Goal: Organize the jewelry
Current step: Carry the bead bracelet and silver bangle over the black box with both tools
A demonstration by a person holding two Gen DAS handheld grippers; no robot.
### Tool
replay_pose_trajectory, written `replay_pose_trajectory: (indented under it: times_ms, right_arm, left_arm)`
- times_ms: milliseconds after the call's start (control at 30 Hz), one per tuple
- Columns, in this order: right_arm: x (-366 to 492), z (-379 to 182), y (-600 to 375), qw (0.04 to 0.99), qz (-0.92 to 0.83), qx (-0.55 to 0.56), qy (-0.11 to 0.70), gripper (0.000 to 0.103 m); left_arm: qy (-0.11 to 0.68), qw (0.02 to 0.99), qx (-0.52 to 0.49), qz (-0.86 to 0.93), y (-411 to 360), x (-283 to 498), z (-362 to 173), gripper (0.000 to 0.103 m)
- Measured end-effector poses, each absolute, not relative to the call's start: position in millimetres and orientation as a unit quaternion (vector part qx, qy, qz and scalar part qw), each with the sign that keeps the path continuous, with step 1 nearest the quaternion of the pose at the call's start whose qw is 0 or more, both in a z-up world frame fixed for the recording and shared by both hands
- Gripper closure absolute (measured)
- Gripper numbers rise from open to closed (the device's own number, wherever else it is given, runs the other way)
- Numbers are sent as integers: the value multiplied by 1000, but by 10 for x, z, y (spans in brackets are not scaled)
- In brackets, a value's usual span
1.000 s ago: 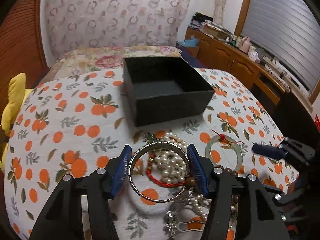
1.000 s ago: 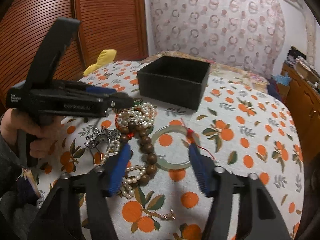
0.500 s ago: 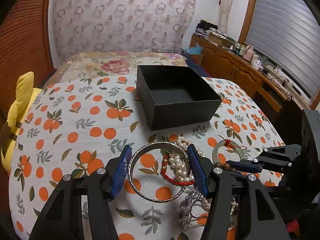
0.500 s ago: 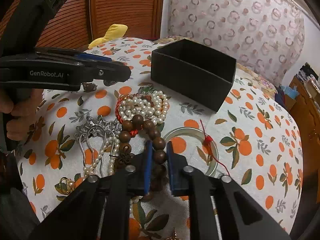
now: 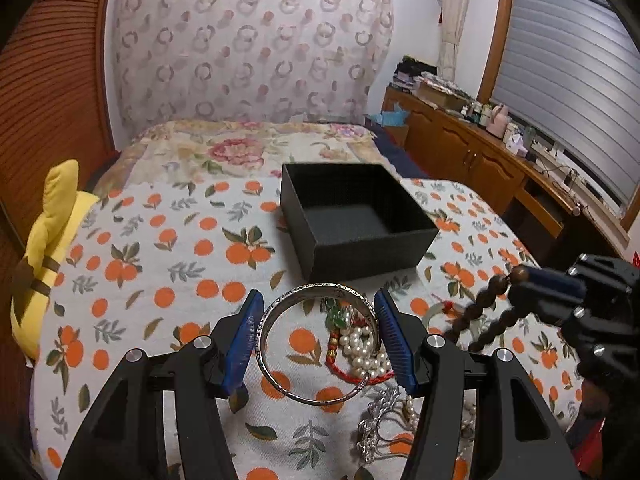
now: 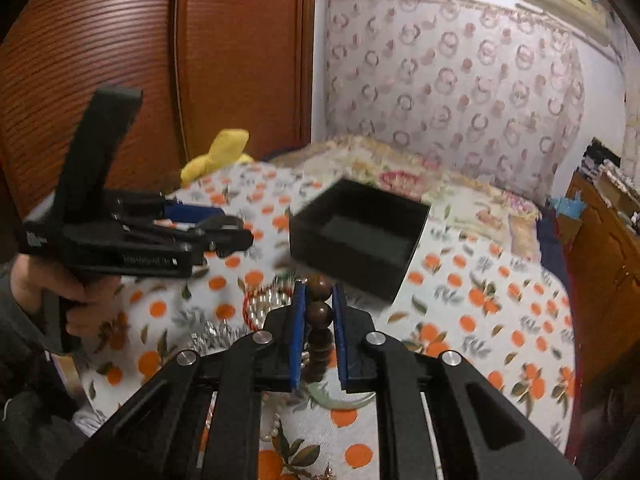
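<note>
My left gripper [image 5: 318, 300] is shut on a silver bangle [image 5: 280, 384], its blue pads pressing both sides, and holds it just above the orange-print cloth. In the right wrist view the left gripper [image 6: 224, 232] hangs at the left in a person's hand. My right gripper [image 6: 319, 286] is shut on a string of brown wooden beads [image 6: 320, 314]. The rest of the wooden beads [image 5: 480, 320] dangles below the right gripper [image 5: 528, 276]. An open, empty black box [image 5: 368, 256] stands beyond both grippers. Pearls [image 5: 360, 344] with a red cord lie on the cloth.
A pale green jade bangle [image 6: 340, 400] and a silver ornament [image 5: 384, 420] lie near the pearls. A yellow plush toy [image 5: 52, 248] sits at the table's left edge. A wooden cabinet [image 5: 460, 148] runs along the right, and a floral bed lies behind the box.
My right gripper closed on the wooden beads and lifted them off the cloth. My left gripper rose a little with the silver bangle still in its pads.
</note>
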State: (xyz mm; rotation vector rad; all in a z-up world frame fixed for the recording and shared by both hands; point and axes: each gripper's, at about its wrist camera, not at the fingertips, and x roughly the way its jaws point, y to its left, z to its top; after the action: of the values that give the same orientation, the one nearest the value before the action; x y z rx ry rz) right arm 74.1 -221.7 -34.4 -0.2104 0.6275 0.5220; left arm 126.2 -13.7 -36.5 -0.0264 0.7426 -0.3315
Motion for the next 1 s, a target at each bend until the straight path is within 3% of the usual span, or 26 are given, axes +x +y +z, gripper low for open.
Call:
replay_pose_trajectory:
  times_ms: [667, 1000]
  right_arm:
    - [1337, 117, -2290, 933, 225, -118, 256, 88]
    - [1982, 52, -2211, 928, 219, -102, 285, 88]
  left_arm:
    - [339, 928, 4, -157, -247, 1592, -119, 48]
    - [334, 930, 16, -153, -382, 1865, -42, 48]
